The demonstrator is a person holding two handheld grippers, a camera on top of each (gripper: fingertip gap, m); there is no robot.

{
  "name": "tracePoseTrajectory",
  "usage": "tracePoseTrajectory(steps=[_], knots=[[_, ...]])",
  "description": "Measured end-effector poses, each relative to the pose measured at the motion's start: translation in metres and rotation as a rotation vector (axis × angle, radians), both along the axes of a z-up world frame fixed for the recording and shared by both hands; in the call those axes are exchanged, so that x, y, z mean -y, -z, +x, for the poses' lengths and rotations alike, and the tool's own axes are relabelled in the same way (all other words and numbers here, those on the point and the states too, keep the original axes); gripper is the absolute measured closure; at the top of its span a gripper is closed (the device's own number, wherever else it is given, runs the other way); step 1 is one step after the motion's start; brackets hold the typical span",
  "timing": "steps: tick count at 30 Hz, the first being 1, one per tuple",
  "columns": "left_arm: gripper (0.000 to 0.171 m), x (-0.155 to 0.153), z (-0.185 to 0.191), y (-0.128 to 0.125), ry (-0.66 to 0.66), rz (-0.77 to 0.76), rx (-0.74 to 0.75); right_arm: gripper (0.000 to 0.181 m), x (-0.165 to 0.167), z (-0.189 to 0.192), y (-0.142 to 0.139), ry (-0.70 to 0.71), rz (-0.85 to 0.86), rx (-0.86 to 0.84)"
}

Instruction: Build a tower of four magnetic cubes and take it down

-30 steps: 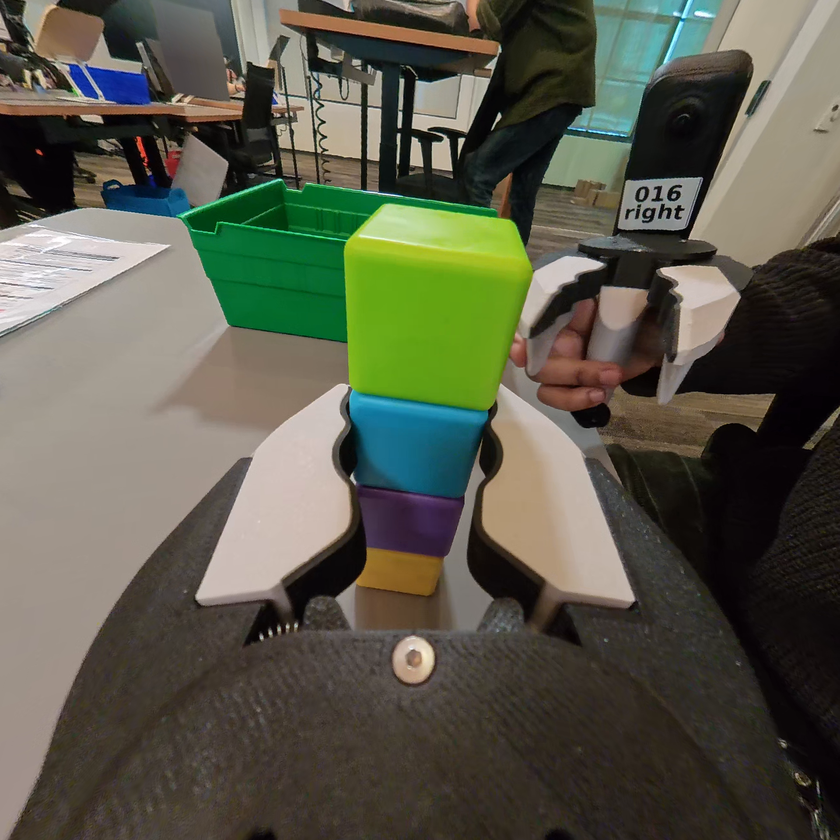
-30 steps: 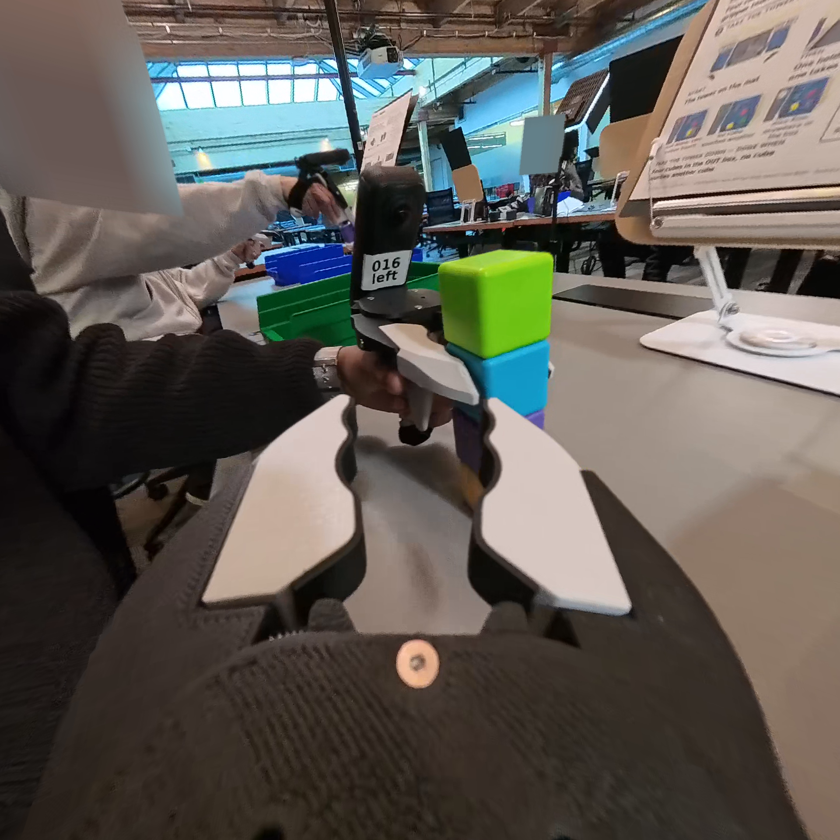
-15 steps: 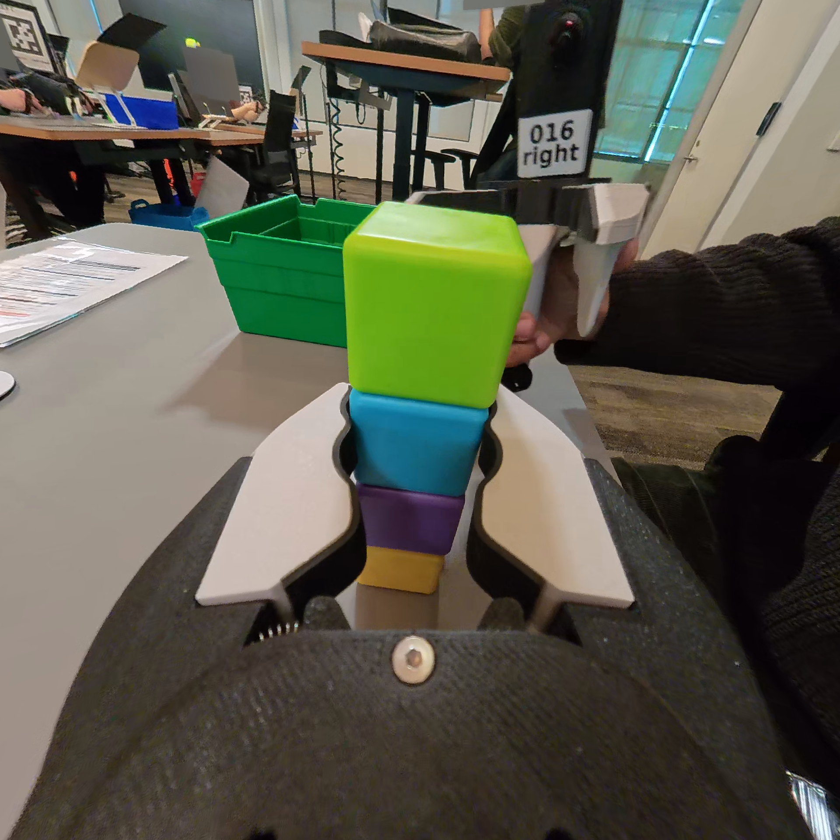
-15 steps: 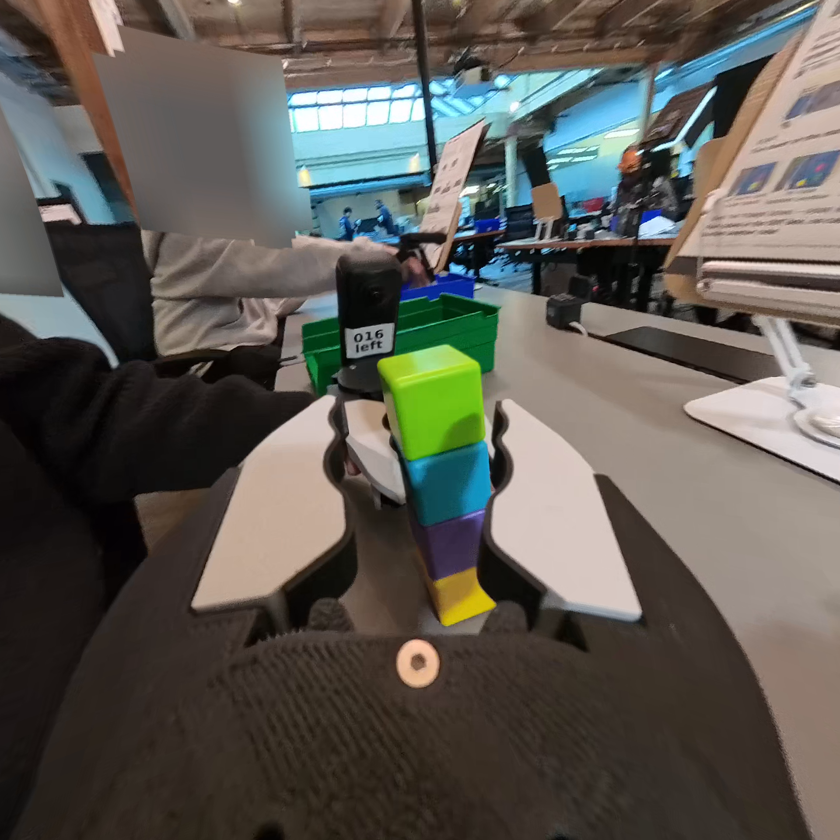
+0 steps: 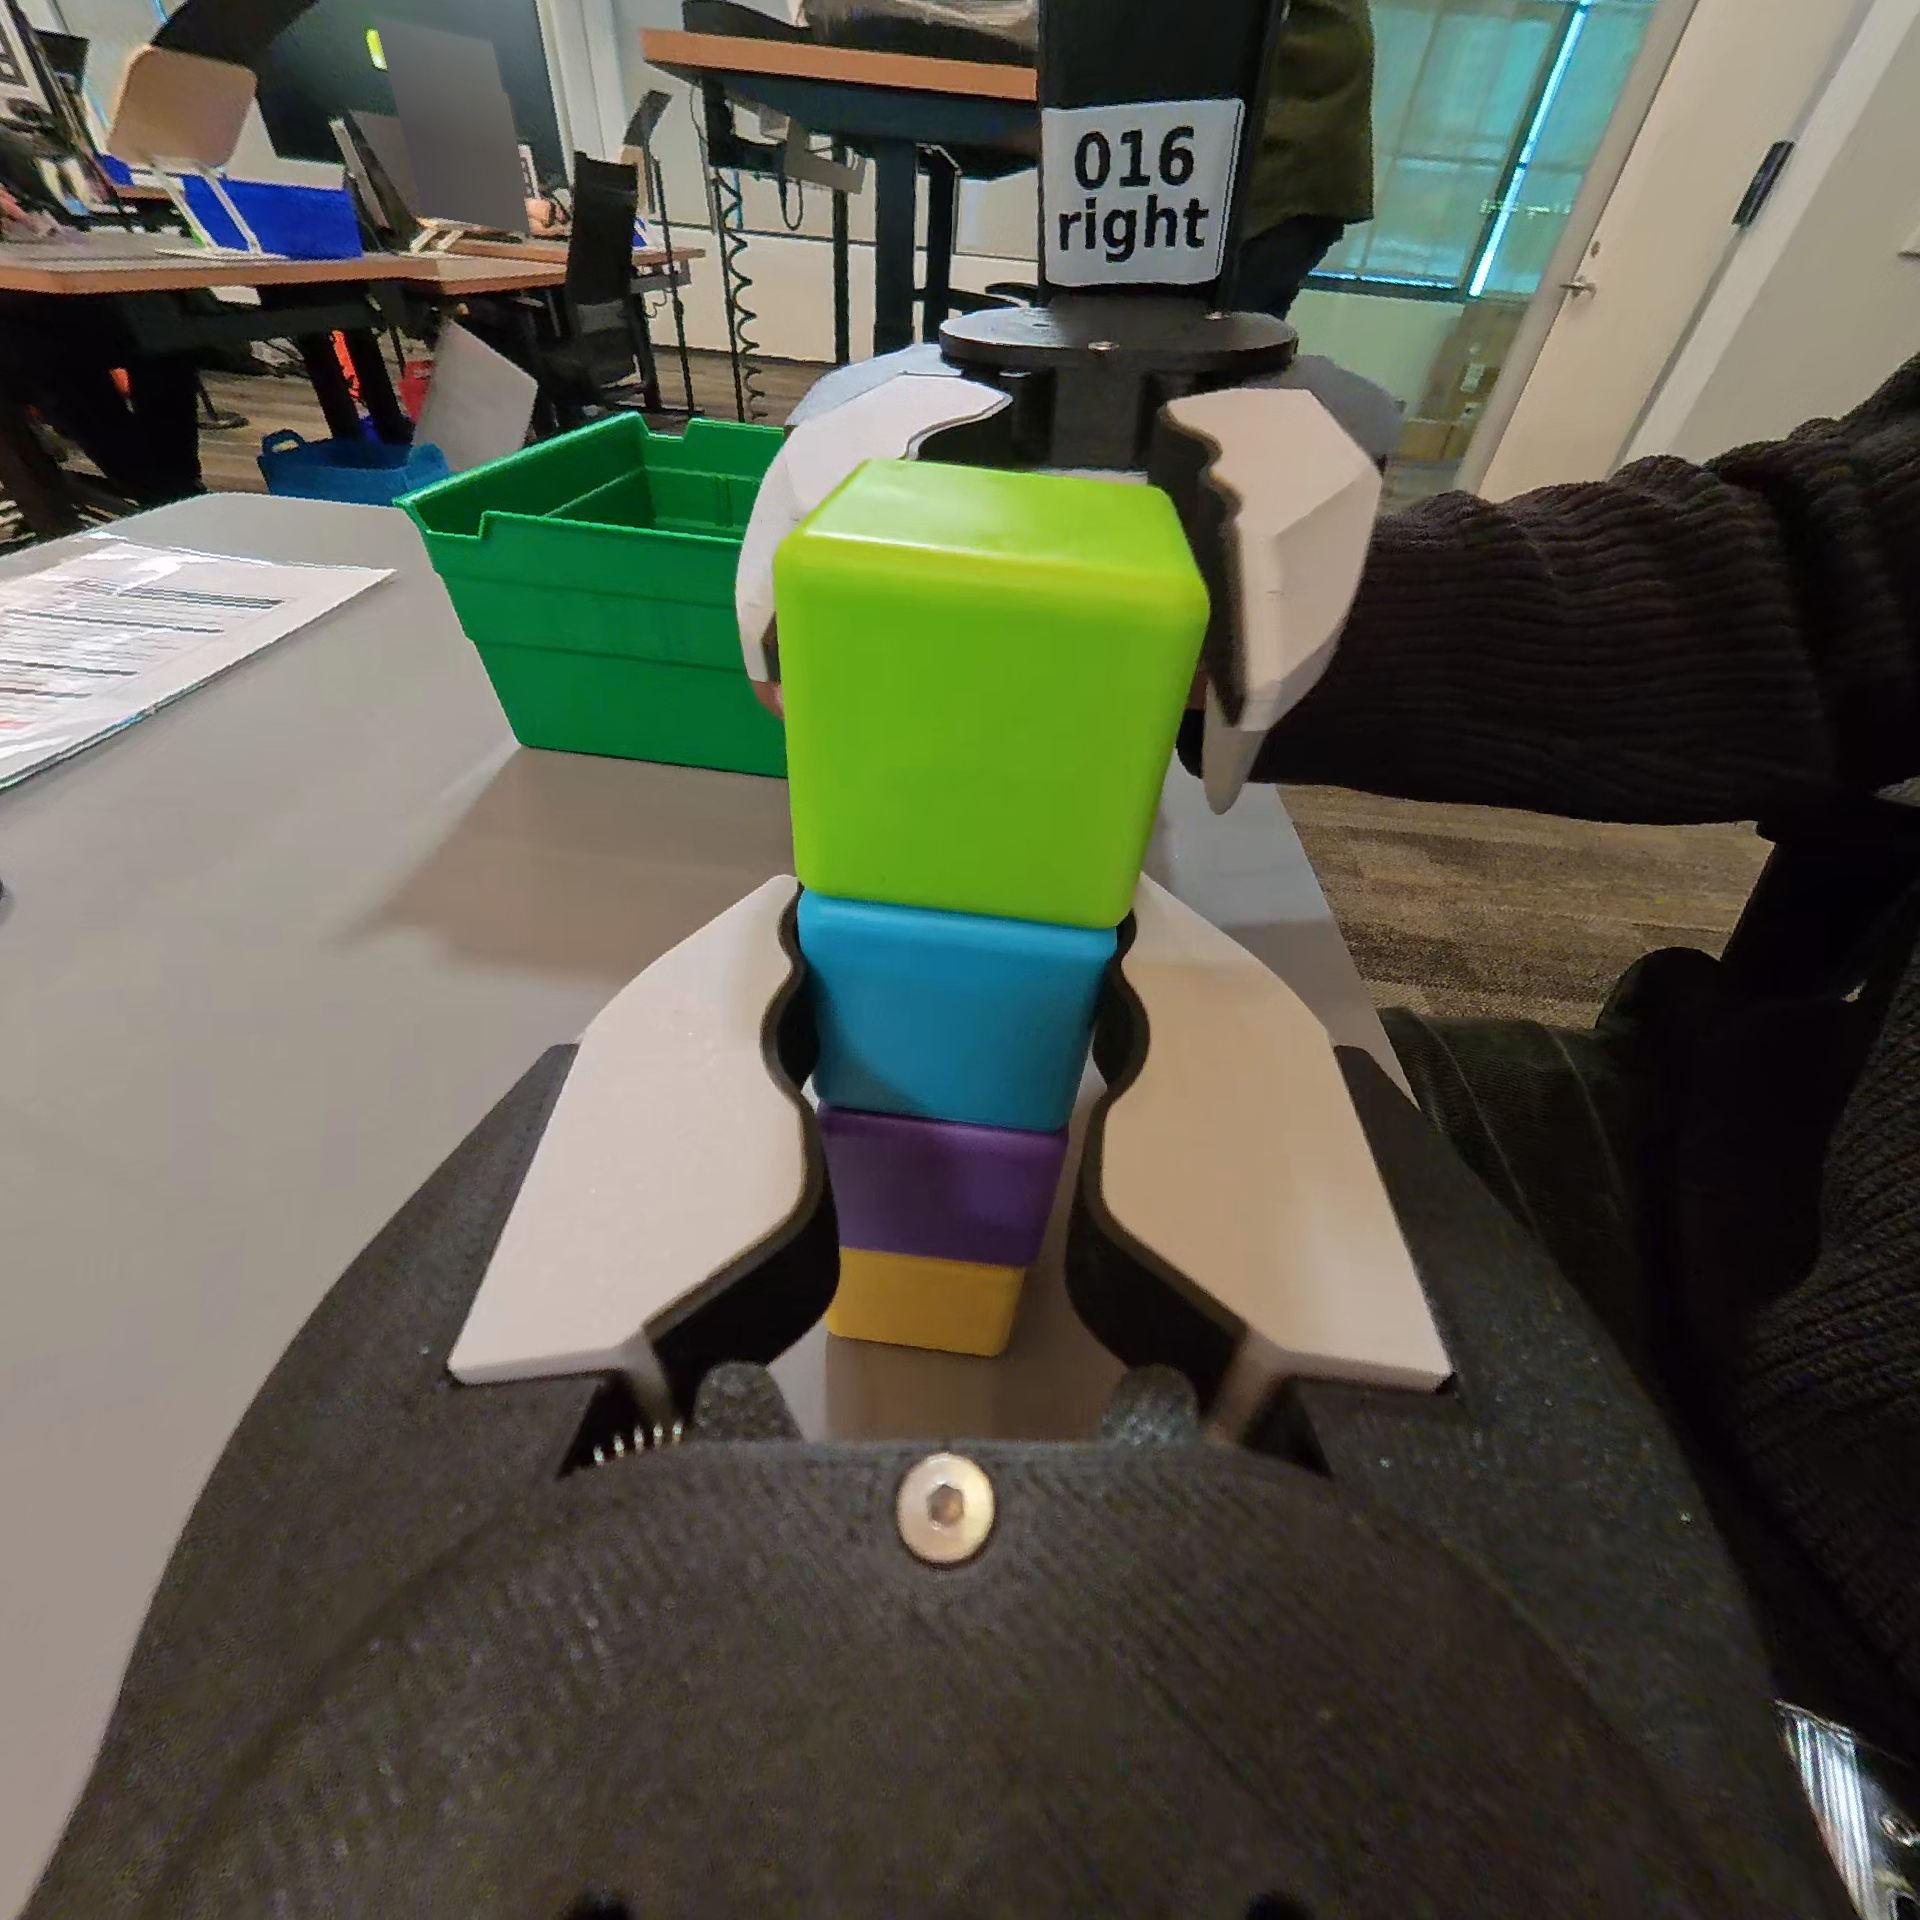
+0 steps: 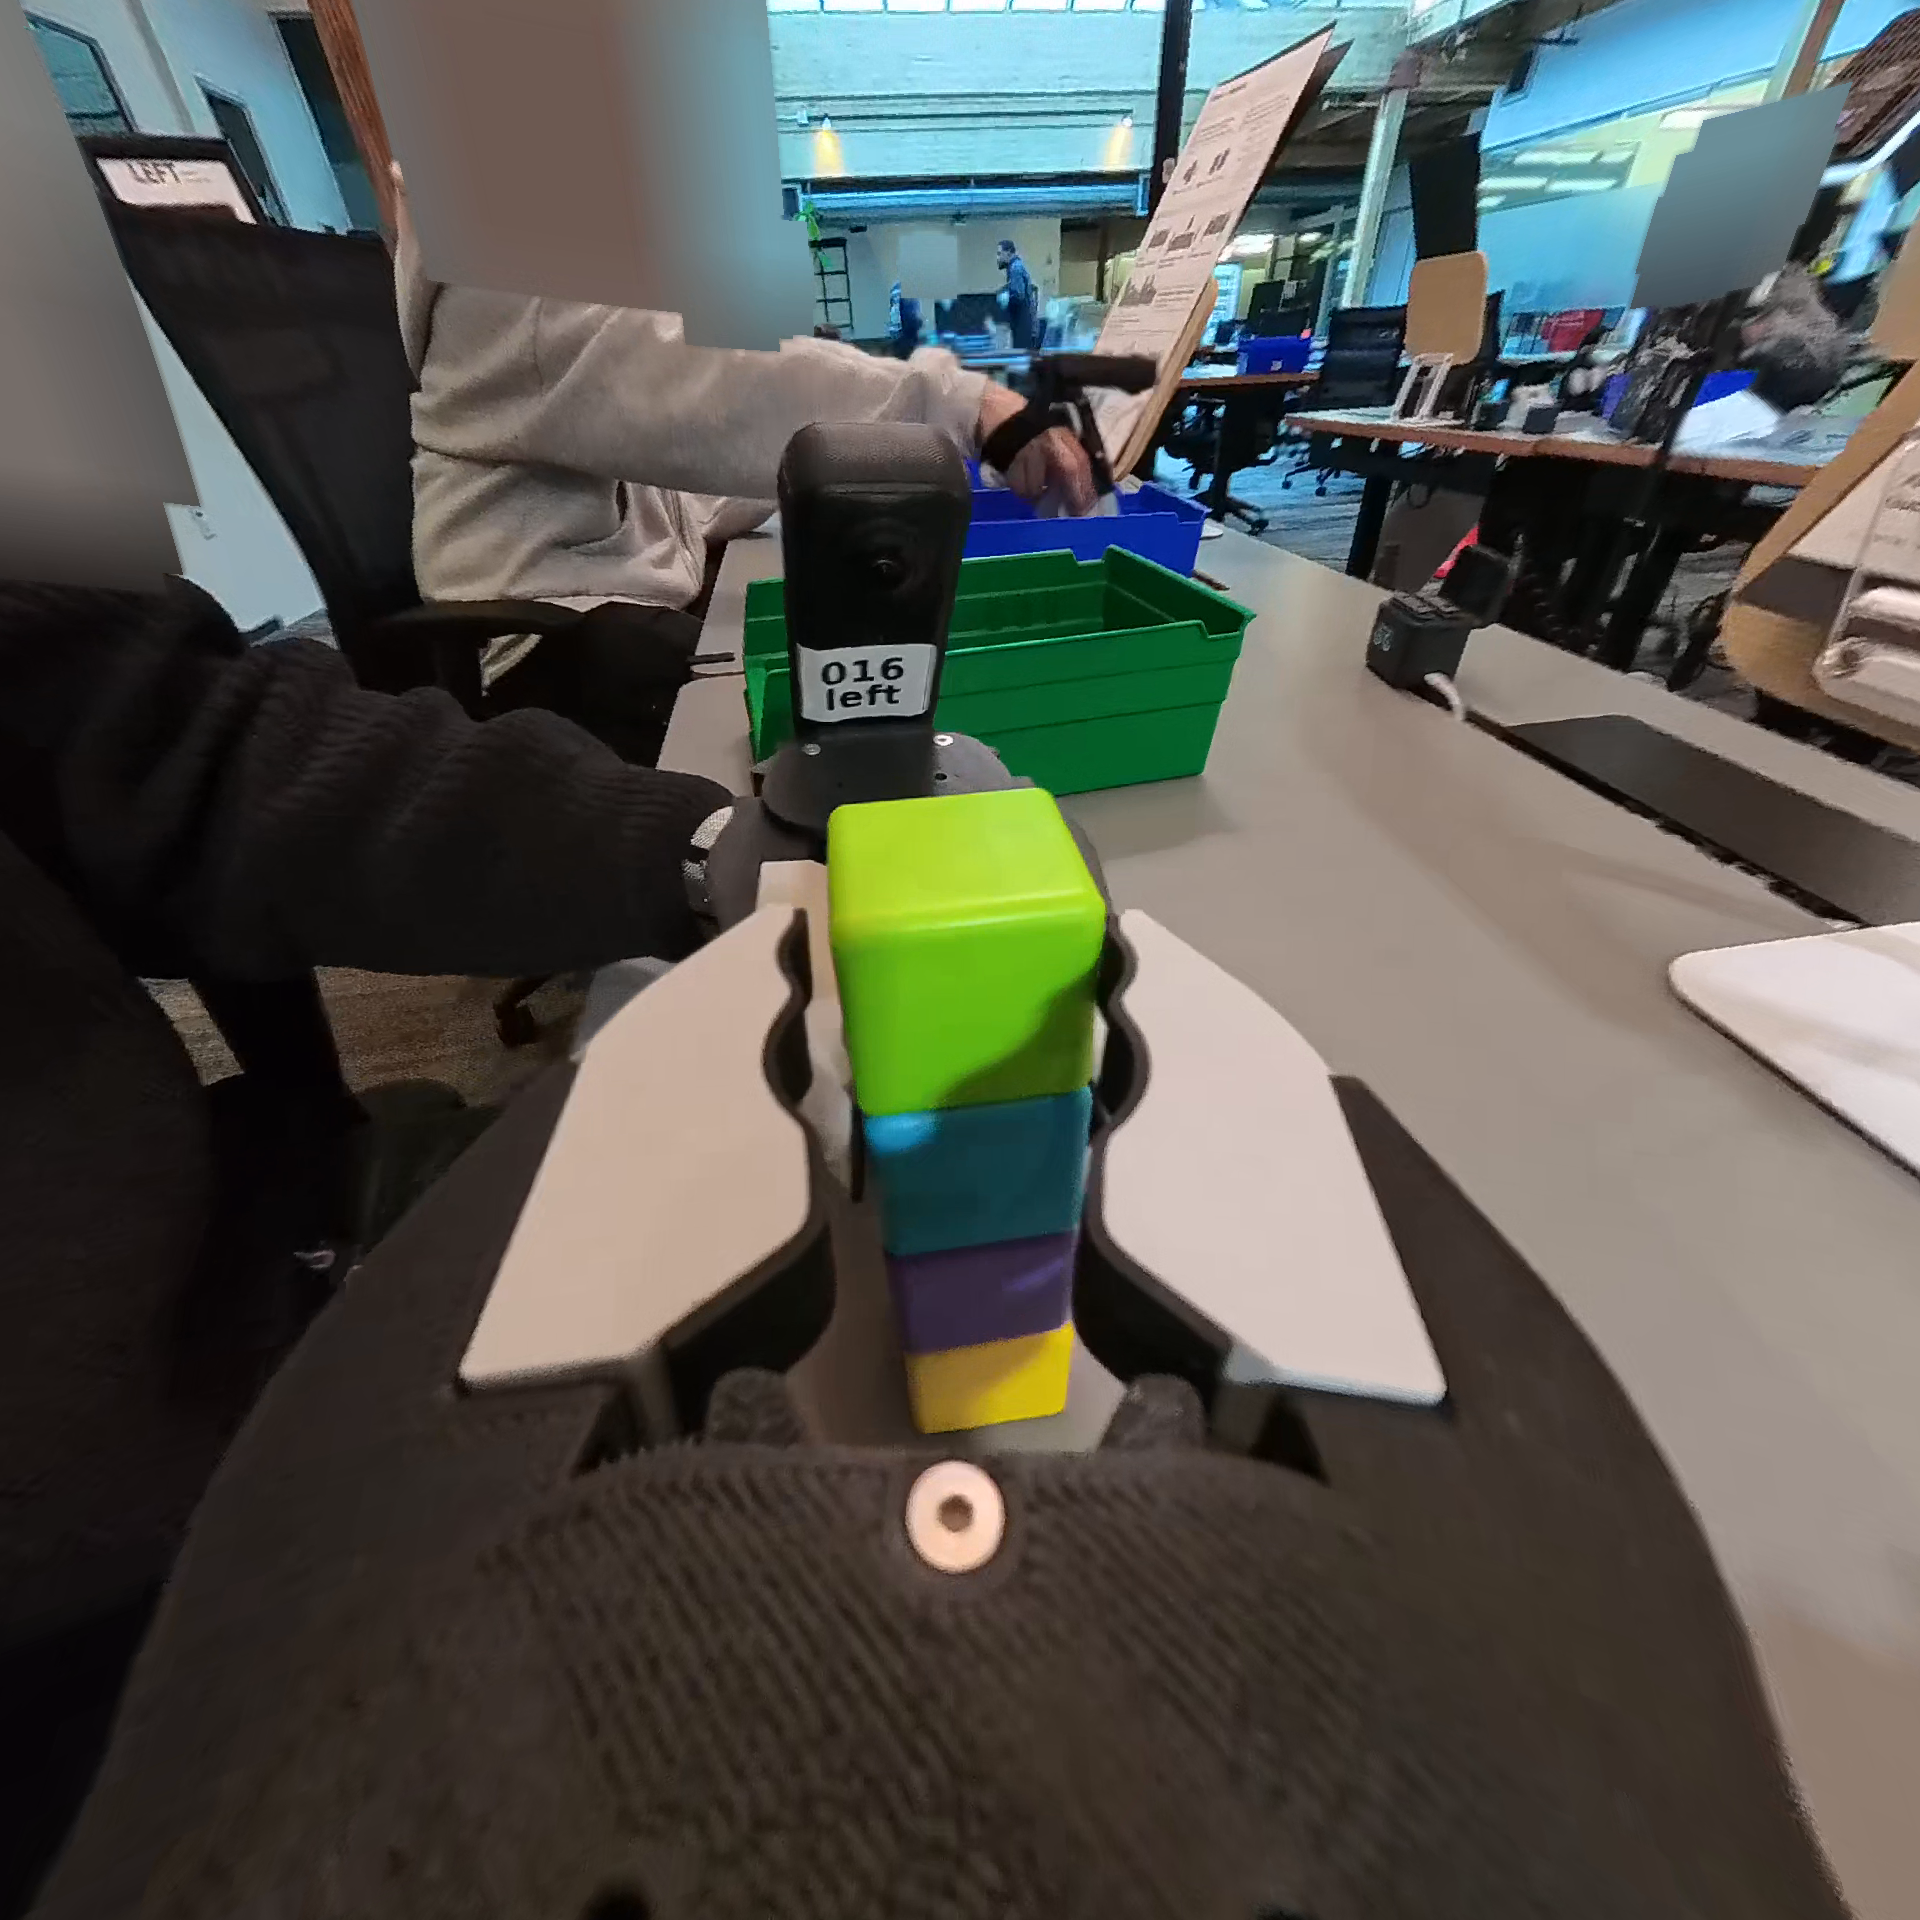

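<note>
A four-cube tower is seen standing on the grey tabletop point(image 5: 260, 987): yellow cube point(image 5: 920, 1304) at the bottom, then purple cube point(image 5: 940, 1184), blue cube point(image 5: 951, 1013), and lime-green cube point(image 5: 987, 696) on top. The blue cube is clamped between the narrowed fingers of the left gripper point(image 5: 951, 997). The green cube is flanked by the right gripper point(image 6: 961, 1023); whether it is gripped cannot be told. A green bin point(image 5: 613, 613) is seen behind.

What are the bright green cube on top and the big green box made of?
Lime-green cube: looks like smooth, slightly glossy plastic, with rounded edges and soft highlights. Green bin: looks like hard molded plastic, with a stepped rim and even color. Neither is certain from looks alone.
</note>
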State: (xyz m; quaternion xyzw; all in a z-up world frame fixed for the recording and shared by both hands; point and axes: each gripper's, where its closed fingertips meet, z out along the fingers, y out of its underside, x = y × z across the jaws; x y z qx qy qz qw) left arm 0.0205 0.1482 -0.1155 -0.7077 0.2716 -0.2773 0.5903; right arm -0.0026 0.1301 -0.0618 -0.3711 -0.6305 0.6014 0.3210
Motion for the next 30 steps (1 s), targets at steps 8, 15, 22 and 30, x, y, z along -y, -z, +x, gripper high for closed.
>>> tracePoseTrajectory(steps=[8, 15, 22, 30], knots=[[0.115, 0.0000, 0.0002, 0.0000, 0.002, 0.001, -0.001, 0.132, -0.0029, -0.0021, -0.0013, 0.056, 0.034, -0.079], [0.115, -0.0001, 0.0005, 0.0001, 0.004, 0.001, -0.004, 0.132, -0.0026, -0.0019, -0.0007, 0.053, 0.012, -0.083], [0.115, 0.0000, 0.0005, 0.0000, 0.002, -0.001, -0.002, 0.132, -0.0027, -0.0022, 0.0011, 0.058, 0.018, -0.075], [0.115, -0.0001, 0.0006, 0.0000, 0.002, -0.001, -0.002, 0.128, -0.0001, -0.0038, 0.0059, 0.054, 0.003, -0.032]])
